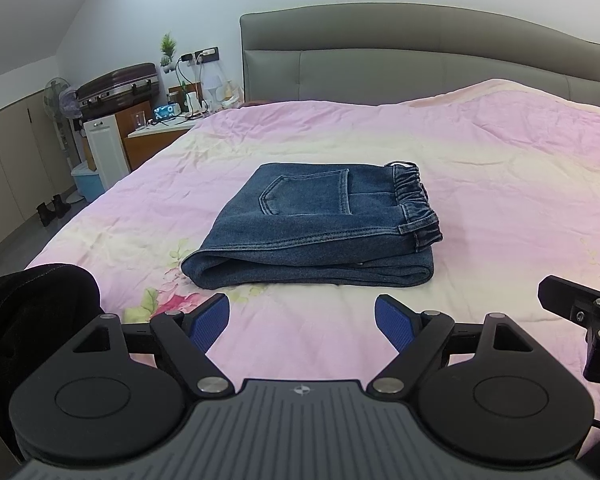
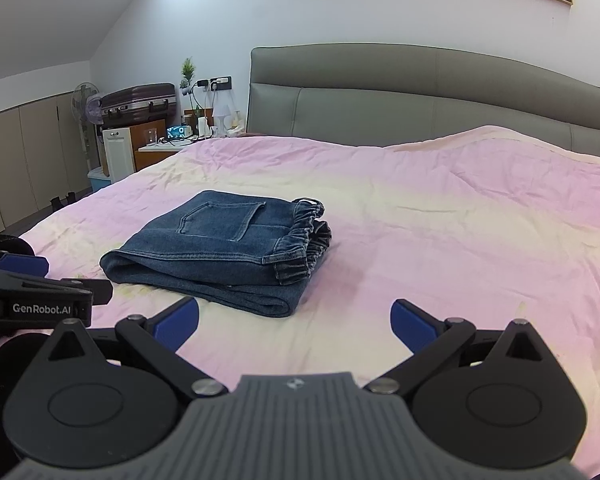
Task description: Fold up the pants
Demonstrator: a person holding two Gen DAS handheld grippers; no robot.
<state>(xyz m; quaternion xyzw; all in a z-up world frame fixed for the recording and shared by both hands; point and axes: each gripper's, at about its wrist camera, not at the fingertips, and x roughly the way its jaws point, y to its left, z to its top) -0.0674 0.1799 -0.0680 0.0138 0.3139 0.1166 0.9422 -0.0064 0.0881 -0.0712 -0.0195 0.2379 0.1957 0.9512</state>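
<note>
one folded pants [image 1: 320, 226], two grippers [image 1: 302, 320] empty

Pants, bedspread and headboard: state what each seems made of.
Pants: blue denim, matte, with contrast stitching, a patch pocket and a gathered elastic waistband. Bedspread: thin woven fabric, probably cotton, pink and cream, finely wrinkled. Headboard: grey padded panels with a faint sheen, looks like leather or faux leather.

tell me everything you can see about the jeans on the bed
The jeans are dark blue denim, folded into a compact, roughly rectangular stack of several layers. A stitched back pocket faces up on the top layer, and the gathered elastic waistband bunches at the right end. The rounded fold edges face the cameras. The stack lies flat on the pink floral bedspread, with both open grippers clear of it.
</note>
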